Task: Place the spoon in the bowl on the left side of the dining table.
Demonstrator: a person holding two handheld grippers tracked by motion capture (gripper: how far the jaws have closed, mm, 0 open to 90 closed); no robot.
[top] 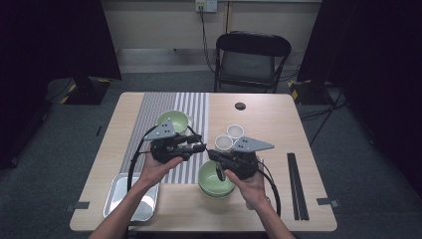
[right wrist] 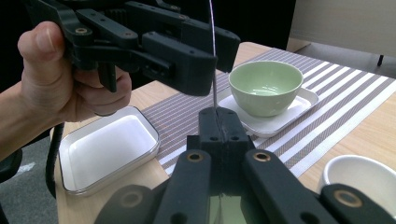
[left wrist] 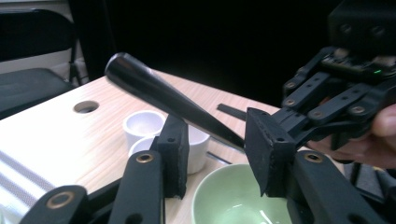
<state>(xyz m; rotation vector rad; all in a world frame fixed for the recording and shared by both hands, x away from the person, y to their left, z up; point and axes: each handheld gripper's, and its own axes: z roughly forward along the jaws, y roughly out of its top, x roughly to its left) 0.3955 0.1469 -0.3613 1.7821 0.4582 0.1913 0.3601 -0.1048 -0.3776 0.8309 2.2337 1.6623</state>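
Note:
My right gripper (top: 211, 155) (right wrist: 218, 116) is shut on the thin end of a black tapered utensil (left wrist: 154, 88), which rises edge-on from its closed jaws (right wrist: 214, 70). My left gripper (top: 201, 147) (left wrist: 217, 135) faces it from the left with its jaws either side of the utensil. A wide gap stays between its pads (left wrist: 173, 149), and the utensil's shaft runs close by the right one. Both grippers hover over a green bowl (top: 215, 181) (left wrist: 233, 200) near the table's front.
A second green bowl (top: 174, 119) (right wrist: 265, 86) stands on a small white tray on the striped runner (top: 169, 107). Two white cups (top: 224, 143) (top: 235, 131) sit mid-table. A metal tray (top: 130, 196) lies front left, black chopsticks (top: 297, 186) front right. A chair (top: 251, 57) stands beyond the table.

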